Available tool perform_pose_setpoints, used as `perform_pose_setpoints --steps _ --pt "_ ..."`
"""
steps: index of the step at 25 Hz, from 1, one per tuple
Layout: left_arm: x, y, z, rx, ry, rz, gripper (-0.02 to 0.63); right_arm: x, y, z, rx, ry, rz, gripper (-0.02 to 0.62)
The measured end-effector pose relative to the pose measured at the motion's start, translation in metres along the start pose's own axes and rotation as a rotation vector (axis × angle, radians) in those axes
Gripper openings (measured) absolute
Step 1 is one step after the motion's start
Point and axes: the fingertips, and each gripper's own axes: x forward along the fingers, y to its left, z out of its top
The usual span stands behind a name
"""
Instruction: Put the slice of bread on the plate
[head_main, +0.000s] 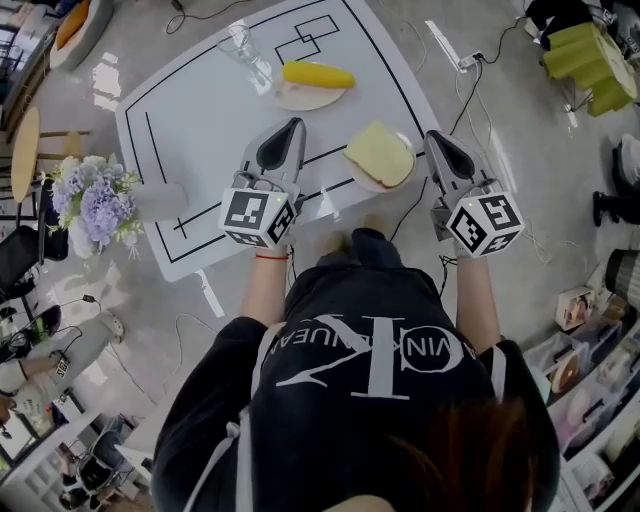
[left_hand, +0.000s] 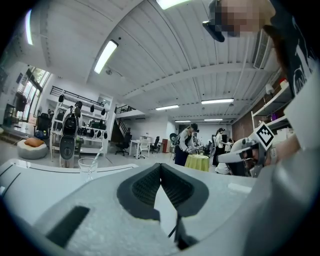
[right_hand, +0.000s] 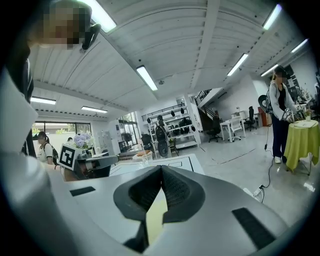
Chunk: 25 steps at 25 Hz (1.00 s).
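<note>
bread (head_main: 379, 153) beside right fingers (head_main: 443, 152) (on plate (head_main: 366, 183))

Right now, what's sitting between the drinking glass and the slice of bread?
A yellow corn cob on its small plate lies between the glass and the slice of bread. The head view shows it.

Looks like a big open-plan lab or tech office to me. Long strip lights (left_hand: 105, 56) on a ribbed ceiling, metal shelves (left_hand: 75, 125) loaded with gear, desks and office chairs (left_hand: 123, 142) at the back, a cable (right_hand: 268, 170) trailing over the polished floor, and a white table (head_main: 200, 120) marked out with black lines. A few people (left_hand: 185, 145) stand around working.
</note>
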Motion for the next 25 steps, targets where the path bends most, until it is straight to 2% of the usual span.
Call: perform_pose_setpoints --steps 18,25 --pt "-0.011 0.015 0.047 0.051 -0.104 0.074 0.011 -0.004 0.003 0.048 -0.146 -0.176 -0.023 0.002" --pt "-0.013 0.017 0.059 0.071 -0.131 0.075 0.011 -0.002 0.004 0.059 -0.178 -0.218 -0.016 0.002"
